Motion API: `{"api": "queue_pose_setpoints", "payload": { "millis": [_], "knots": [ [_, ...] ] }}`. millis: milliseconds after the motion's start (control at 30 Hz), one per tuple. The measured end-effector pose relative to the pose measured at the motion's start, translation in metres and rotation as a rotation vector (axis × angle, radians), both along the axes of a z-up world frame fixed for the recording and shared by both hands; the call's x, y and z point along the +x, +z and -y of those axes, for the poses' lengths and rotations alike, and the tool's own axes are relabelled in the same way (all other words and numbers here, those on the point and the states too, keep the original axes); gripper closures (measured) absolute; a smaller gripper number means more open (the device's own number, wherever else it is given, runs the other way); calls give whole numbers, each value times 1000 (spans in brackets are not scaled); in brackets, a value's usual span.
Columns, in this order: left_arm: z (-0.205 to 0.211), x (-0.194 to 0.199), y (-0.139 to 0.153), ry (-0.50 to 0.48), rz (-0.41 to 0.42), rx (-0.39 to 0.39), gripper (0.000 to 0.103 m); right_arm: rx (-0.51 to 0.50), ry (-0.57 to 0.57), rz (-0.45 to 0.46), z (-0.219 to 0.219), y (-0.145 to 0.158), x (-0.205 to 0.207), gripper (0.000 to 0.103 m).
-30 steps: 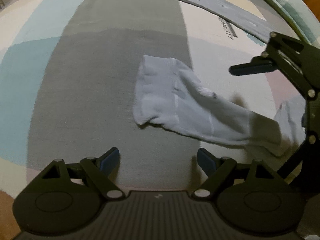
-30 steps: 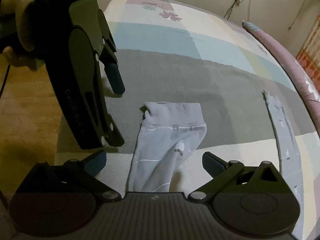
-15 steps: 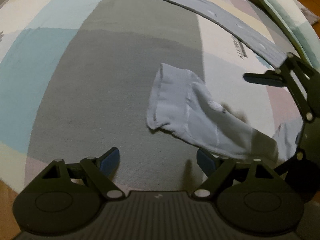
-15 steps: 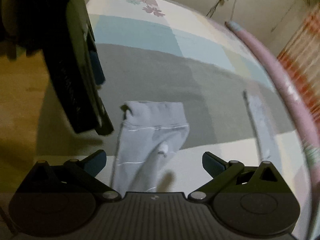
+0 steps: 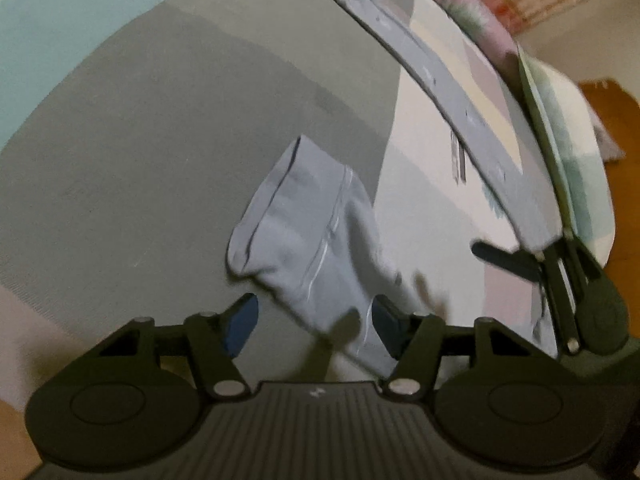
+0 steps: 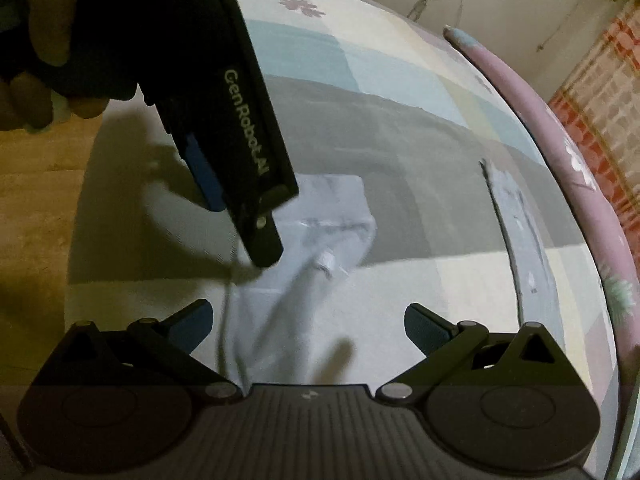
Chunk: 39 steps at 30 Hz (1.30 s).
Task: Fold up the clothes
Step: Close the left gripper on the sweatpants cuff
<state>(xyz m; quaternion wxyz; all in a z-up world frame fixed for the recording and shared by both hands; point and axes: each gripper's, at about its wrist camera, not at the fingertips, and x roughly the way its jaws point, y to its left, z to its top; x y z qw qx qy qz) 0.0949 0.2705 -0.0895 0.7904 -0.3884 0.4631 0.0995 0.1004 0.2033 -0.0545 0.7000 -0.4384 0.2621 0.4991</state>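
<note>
Patchwork bedcover (image 5: pixel 132 168) in grey, teal and cream blocks fills both views, with a pink pillow edge (image 6: pixel 532 120) along its far side. A second long grey sock (image 5: pixel 436 72) lies stretched out flat well beyond the near one. The near grey sock (image 5: pixel 316 236) lies rumpled on the cover, cuff on the grey block, foot trailing toward the cameras. Left gripper (image 5: pixel 314 322): jaws closing, the sock's lower part between the blue pads; contact not yet evident. Right gripper (image 6: pixel 308 326): jaws wide, sock foot lying below and between them, not pinched.
</note>
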Motion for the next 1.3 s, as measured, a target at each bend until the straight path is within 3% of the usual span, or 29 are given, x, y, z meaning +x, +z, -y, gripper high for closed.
{"api": "queue_pose_setpoints", "payload": {
  "millis": [167, 233, 300, 467, 567, 700, 767, 800, 833, 867, 967, 1067, 1300],
  "knots": [
    [-1, -3, -6, 36, 73, 5, 45, 31, -46, -21, 5, 6, 12, 0],
    [-6, -14, -11, 128, 96, -42, 53, 47, -57, -26, 5, 10, 15, 0],
    [-11, -22, -19, 232, 135, -111, 52, 62, -65, -31, 7, 13, 17, 0],
    [-9, -18, -23, 247, 188, -90, 50, 73, -81, -45, 12, 14, 24, 0],
    [-6, -21, -27, 266, 220, -86, 54, 66, -94, -54, 15, 11, 26, 0],
    [-9, -30, -34, 376, 252, -156, 56, 65, -106, -71, 19, 10, 27, 0],
    [-4, -25, -34, 364, 263, -115, 57, 59, -111, -81, 20, 7, 29, 0],
    [-1, -25, -32, 354, 260, -92, 65, 57, -113, -81, 20, 6, 29, 0],
    [-2, -26, -33, 369, 237, -84, 88, 56, -115, -81, 20, 6, 30, 0],
    [-2, -28, -34, 384, 213, -77, 97, 54, -117, -81, 20, 6, 30, 0],
    [-4, -27, -32, 424, 170, -89, 97, 62, -118, -79, 22, 8, 32, 0],
    [4, -12, -17, 365, 110, 7, 99, 62, -120, -72, 27, 8, 33, 0],
    [10, -10, 7, 375, 114, -19, 99, 73, -154, -68, 43, 13, 40, 0]
  ]
}}
